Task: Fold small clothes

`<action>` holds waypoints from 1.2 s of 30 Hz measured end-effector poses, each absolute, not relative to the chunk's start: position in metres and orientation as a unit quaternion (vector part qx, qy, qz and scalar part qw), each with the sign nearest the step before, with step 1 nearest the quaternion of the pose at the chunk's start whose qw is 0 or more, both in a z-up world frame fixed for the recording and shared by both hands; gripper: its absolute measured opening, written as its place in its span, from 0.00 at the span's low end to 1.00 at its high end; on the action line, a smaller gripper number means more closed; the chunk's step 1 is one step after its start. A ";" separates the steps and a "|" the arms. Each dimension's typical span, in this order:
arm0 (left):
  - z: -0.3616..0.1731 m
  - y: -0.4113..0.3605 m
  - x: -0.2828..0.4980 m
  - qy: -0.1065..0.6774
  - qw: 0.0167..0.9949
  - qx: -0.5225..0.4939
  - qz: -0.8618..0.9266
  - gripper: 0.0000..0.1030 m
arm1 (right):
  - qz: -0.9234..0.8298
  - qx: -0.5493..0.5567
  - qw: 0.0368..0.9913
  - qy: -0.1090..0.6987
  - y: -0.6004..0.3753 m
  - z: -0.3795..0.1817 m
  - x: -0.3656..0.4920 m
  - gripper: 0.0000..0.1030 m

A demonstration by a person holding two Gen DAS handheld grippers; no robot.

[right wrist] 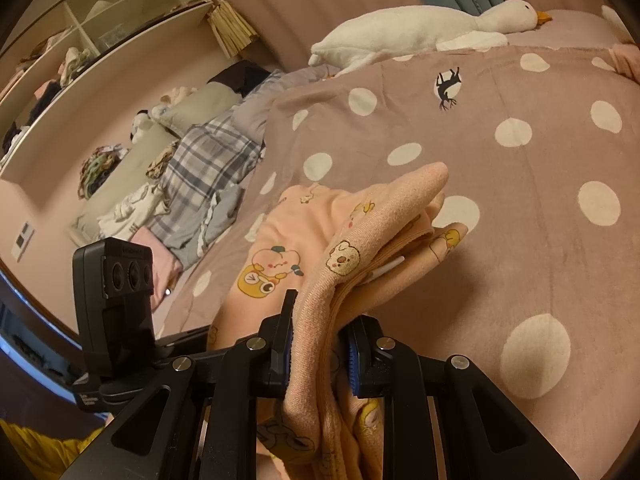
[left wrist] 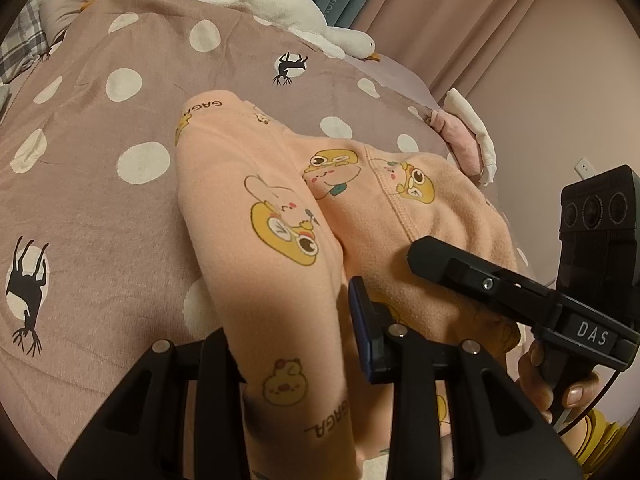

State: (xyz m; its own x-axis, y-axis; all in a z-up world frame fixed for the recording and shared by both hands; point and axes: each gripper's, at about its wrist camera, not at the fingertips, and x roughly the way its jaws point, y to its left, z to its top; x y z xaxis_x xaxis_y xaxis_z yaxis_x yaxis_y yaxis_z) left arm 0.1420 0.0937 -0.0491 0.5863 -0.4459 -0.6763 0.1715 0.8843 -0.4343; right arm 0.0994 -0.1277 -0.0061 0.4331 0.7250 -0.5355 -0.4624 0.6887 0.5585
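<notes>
A small peach garment (left wrist: pixel 256 184) printed with cartoon animals and "GAGA" lies partly on the spotted bedspread (left wrist: pixel 100 184). One long part runs from the far end toward me. My left gripper (left wrist: pixel 288 344) is shut on this part, and the cloth fills the gap between its black fingers. Just to the right, my right gripper (left wrist: pixel 424 256) reaches over the garment's wider part, with a person's hand (left wrist: pixel 560 384) on its handle. In the right wrist view my right gripper (right wrist: pixel 320 336) is shut on a bunched fold of the garment (right wrist: pixel 360 248), lifted off the bed.
A white goose plush (left wrist: pixel 280 4) lies along the bed's far edge, near curtains. A pink and white cloth bundle (left wrist: pixel 468 136) sits at the bed's right edge. Plaid bedding (right wrist: pixel 208 160) and open shelves (right wrist: pixel 80 40) stand off to the left in the right wrist view.
</notes>
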 end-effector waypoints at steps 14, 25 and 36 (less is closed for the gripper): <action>-0.058 0.092 0.153 0.429 0.871 -0.164 -0.173 0.31 | 0.353 0.174 0.827 0.402 -0.127 -0.015 0.108 0.21; -0.064 0.094 0.162 0.434 0.869 -0.166 -0.170 0.31 | 0.349 0.177 0.825 0.407 -0.124 -0.021 0.111 0.21; -0.069 0.095 0.166 0.438 0.867 -0.169 -0.166 0.31 | 0.349 0.178 0.825 0.408 -0.124 -0.023 0.114 0.21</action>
